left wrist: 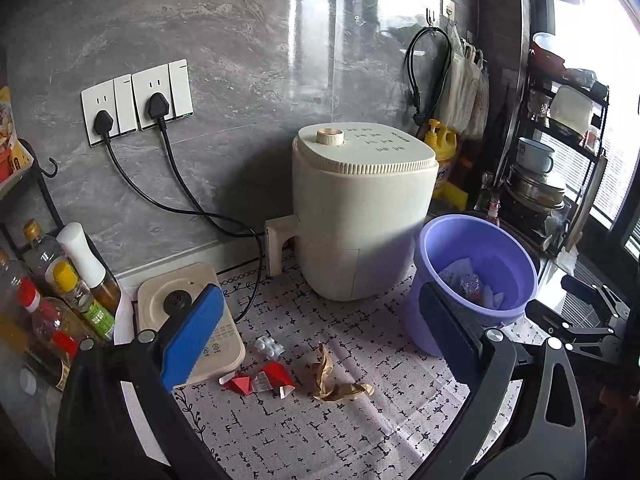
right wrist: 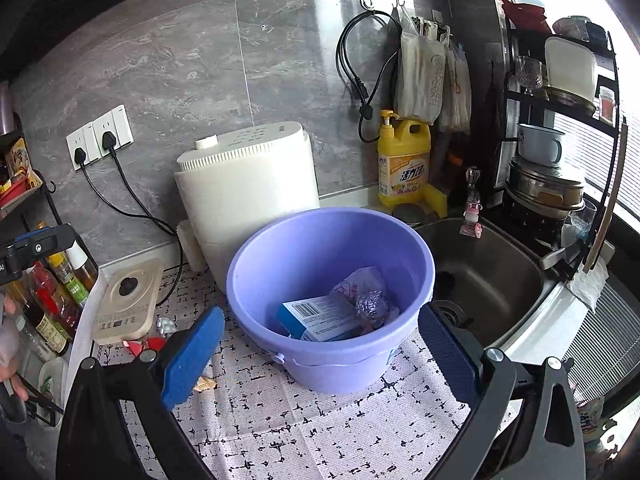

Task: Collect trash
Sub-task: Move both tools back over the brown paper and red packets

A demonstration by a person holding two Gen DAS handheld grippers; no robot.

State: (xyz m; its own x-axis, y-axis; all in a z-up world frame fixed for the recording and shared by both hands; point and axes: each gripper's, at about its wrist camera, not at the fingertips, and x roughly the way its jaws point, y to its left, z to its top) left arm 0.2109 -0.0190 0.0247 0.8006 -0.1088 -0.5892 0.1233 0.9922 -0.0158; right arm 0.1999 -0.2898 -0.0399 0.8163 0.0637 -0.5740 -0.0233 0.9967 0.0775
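On the patterned bench, the left tool gapes empty over red wrappers and crumpled brown paper, while the right tool gapes empty before the part-filled purple bucket.

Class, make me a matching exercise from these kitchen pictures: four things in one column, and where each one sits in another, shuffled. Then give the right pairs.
Things:
1. blue box
2. brown paper scrap
3. yellow soap bottle
4. black cable

Places:
A. hanging from a wall hook
B. inside the purple bucket
C. lying on the patterned mat
D. standing against the wall behind the sink

Pairs: 1-B, 2-C, 3-D, 4-A
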